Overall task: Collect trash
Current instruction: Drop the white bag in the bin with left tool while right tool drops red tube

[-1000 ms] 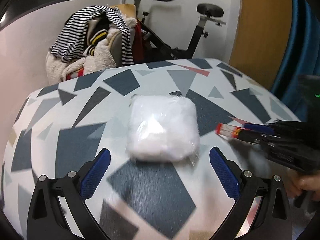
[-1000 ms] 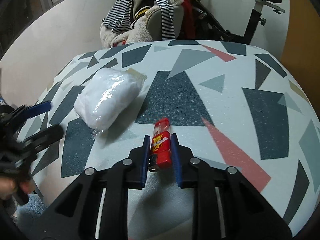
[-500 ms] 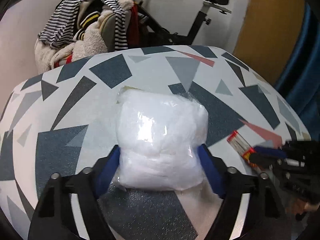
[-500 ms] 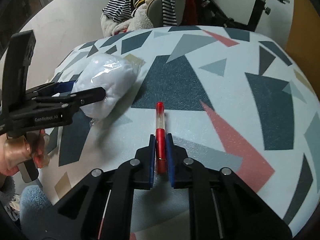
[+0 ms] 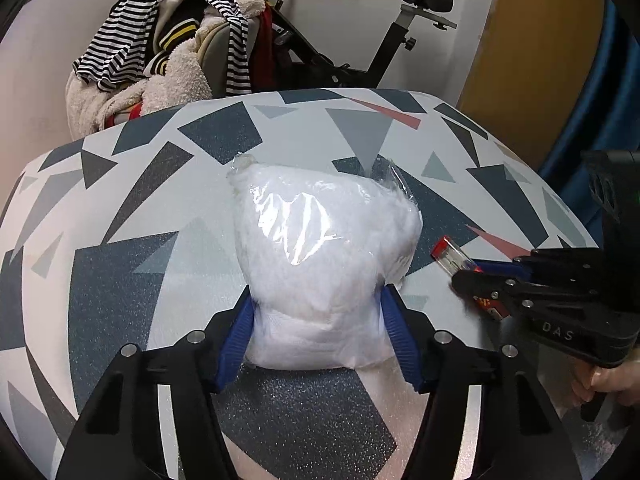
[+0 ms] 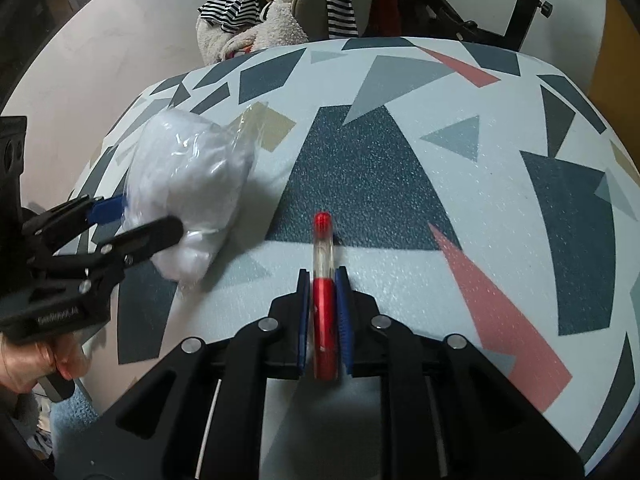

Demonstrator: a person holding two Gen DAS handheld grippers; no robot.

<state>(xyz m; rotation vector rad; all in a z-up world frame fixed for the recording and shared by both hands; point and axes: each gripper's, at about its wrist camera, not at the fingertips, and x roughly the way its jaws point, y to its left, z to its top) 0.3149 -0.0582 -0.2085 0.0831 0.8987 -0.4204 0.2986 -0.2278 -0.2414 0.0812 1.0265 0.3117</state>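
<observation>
A soft white bag of fluffy stuff in clear plastic (image 5: 324, 264) lies on the patterned table (image 5: 120, 280). My left gripper (image 5: 318, 320) is shut on its near end, the blue pads pressing in both sides. It also shows in the right wrist view (image 6: 192, 188), with the left gripper (image 6: 136, 220) on it. My right gripper (image 6: 324, 284) is shut on a thin red and clear packet (image 6: 323, 280), held on edge just above the table. The packet also shows in the left wrist view (image 5: 454, 256).
A chair heaped with striped and fleecy clothes (image 5: 168, 52) stands behind the table. An exercise bike (image 5: 400, 32) stands beside it. A wooden panel (image 5: 532, 60) and a blue curtain (image 5: 600, 92) are at the right.
My left gripper moved forward over the white bag and closed on it. My right gripper closed tighter on the red packet, which turned on edge and lifted slightly.
</observation>
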